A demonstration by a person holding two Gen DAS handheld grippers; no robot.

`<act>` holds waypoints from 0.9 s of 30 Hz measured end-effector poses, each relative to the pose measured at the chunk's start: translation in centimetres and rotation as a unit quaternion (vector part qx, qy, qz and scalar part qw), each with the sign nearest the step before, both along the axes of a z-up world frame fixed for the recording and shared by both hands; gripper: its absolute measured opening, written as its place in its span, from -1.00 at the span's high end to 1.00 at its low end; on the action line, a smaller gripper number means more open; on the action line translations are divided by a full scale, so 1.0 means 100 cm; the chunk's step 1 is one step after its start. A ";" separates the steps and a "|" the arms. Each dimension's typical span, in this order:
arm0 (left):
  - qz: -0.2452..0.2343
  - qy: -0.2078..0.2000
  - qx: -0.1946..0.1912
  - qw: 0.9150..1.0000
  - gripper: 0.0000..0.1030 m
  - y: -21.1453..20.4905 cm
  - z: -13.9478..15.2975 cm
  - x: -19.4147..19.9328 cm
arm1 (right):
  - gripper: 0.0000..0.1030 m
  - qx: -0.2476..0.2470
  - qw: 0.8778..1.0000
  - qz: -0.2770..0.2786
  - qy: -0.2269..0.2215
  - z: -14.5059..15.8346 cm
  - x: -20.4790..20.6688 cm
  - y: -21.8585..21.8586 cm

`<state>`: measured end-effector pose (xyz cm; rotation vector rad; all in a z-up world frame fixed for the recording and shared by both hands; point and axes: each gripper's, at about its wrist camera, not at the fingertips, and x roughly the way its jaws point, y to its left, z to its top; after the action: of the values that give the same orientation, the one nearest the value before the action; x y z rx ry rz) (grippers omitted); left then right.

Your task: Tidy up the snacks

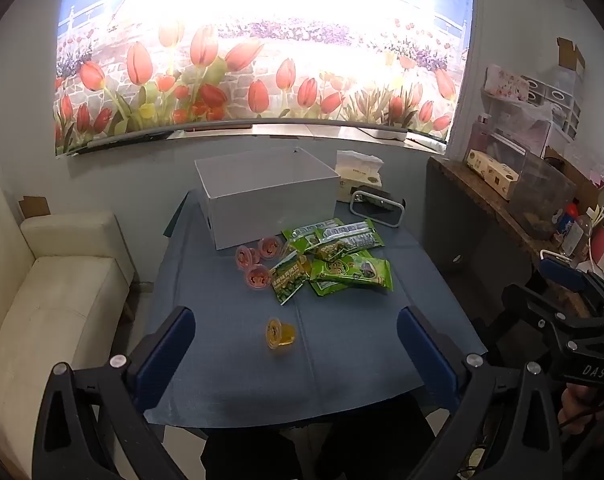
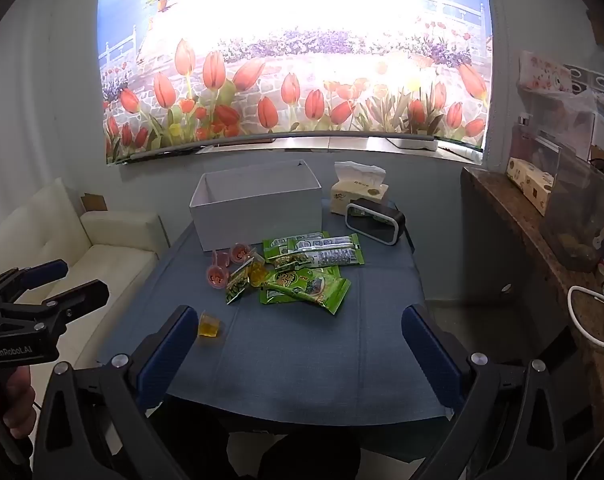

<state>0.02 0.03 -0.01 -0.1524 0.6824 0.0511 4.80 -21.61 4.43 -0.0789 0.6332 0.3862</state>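
Left wrist view: three pink jelly cups [image 1: 258, 264], one yellow jelly cup [image 1: 280, 334]; both grippers [image 1: 296, 346] wide, empty.

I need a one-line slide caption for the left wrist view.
Open left gripper above a yellow jelly cup; green snack packets and white box lie beyond.

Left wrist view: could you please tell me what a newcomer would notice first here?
The bright tulip mural fills the wall behind the table. On the blue tablecloth, green snack packets lie heaped in front of an open white box. One yellow jelly cup lies alone nearer the camera.
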 end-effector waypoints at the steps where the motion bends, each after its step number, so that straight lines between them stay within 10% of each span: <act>1: 0.002 -0.007 0.015 1.000 -1.00 -0.001 0.000 -0.001 | -1.00 0.000 1.000 0.000 0.000 0.000 0.000 0.000; 27: 0.001 -0.010 0.011 1.000 -1.00 -0.001 0.003 -0.003 | -1.00 -0.012 1.000 0.002 0.002 0.004 -0.004 0.005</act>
<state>-0.32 -0.09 0.32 -0.1314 0.6623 0.0594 4.44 -21.14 4.81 -0.1016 0.6415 0.3829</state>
